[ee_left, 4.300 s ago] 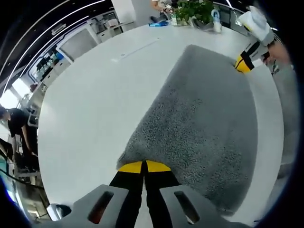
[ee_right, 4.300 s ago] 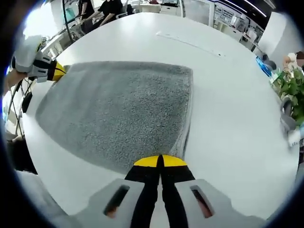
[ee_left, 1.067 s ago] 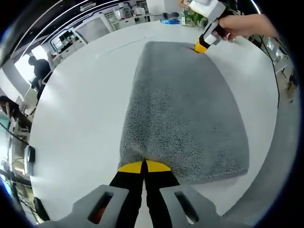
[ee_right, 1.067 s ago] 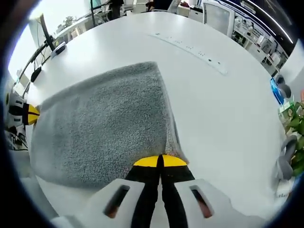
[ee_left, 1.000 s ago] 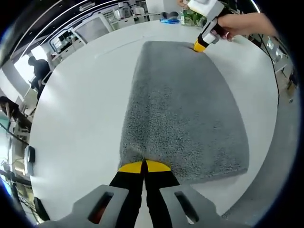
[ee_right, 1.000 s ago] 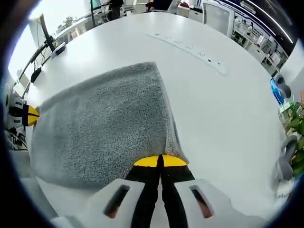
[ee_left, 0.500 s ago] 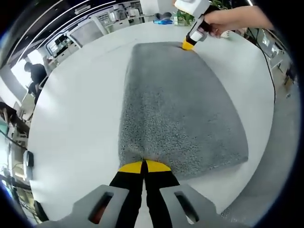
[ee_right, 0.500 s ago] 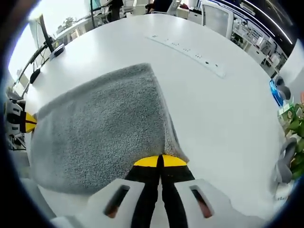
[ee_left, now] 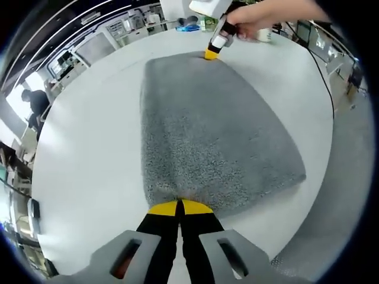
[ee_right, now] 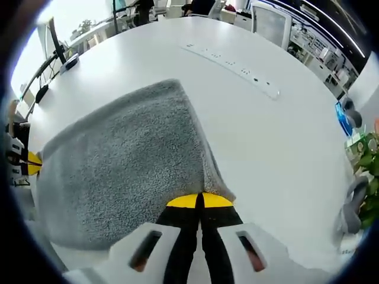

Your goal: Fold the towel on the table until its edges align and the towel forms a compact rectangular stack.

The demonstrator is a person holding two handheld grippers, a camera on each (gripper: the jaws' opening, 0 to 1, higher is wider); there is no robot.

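Lengthwise, the towel [ee_left: 207,124] stretches between the left claw [ee_left: 179,206] and right claw [ee_right: 199,200], each clenched on a corner.

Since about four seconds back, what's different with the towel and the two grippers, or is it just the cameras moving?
Mostly the cameras swung. The towel looks squarer and flatter on the table; any true shift is hard to separate from the view change. Nothing was taken or released: the left gripper and right gripper stay shut on neighbouring towel corners. The towel remains a single flat layer, with no new fold begun.
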